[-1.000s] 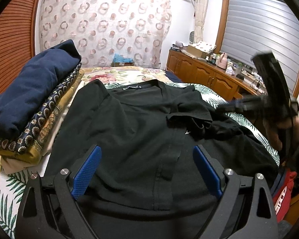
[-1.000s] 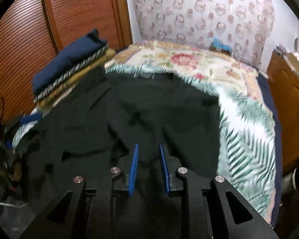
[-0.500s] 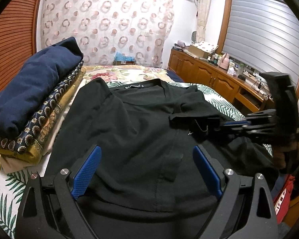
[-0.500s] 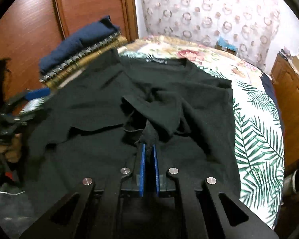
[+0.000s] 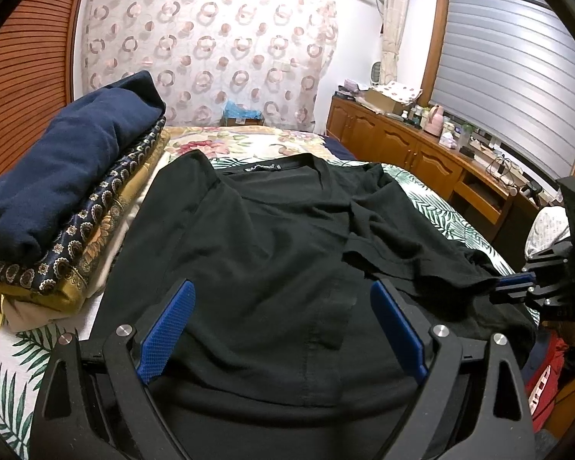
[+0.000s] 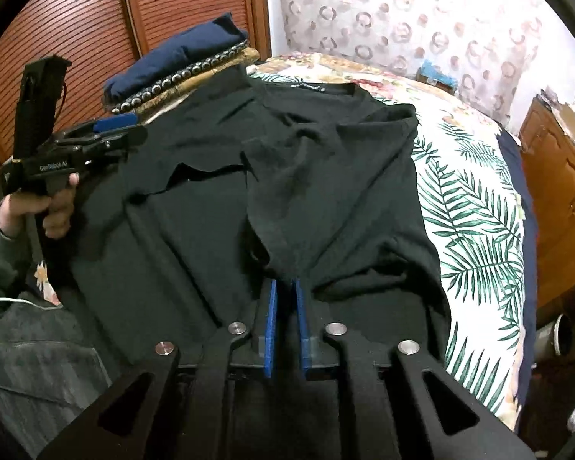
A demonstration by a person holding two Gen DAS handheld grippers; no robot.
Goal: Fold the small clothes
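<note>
A black shirt (image 5: 268, 249) lies spread on the bed, collar at the far end. My left gripper (image 5: 281, 291) hovers open over its near hem, nothing between its blue pads; the right wrist view shows the left gripper (image 6: 115, 126) at the left edge, held by a hand. My right gripper (image 6: 285, 283) pinches a gathered fold of the black shirt (image 6: 326, 172), and the cloth stretches up from the pads. Its jaws are opening slightly, with the fabric still between them. In the left wrist view the right gripper (image 5: 513, 281) sits at the shirt's right edge.
A stack of folded clothes (image 5: 69, 191), navy on top, stands left of the shirt against the slatted wooden door (image 6: 76, 38). The leaf-print bedsheet (image 6: 471, 211) shows to the right. A wooden cabinet (image 5: 414, 153) with clutter runs along the right wall.
The right gripper shut on a fold near the shirt's middle and dragged it out toward the shirt's right edge. The left gripper stayed still and open.
</note>
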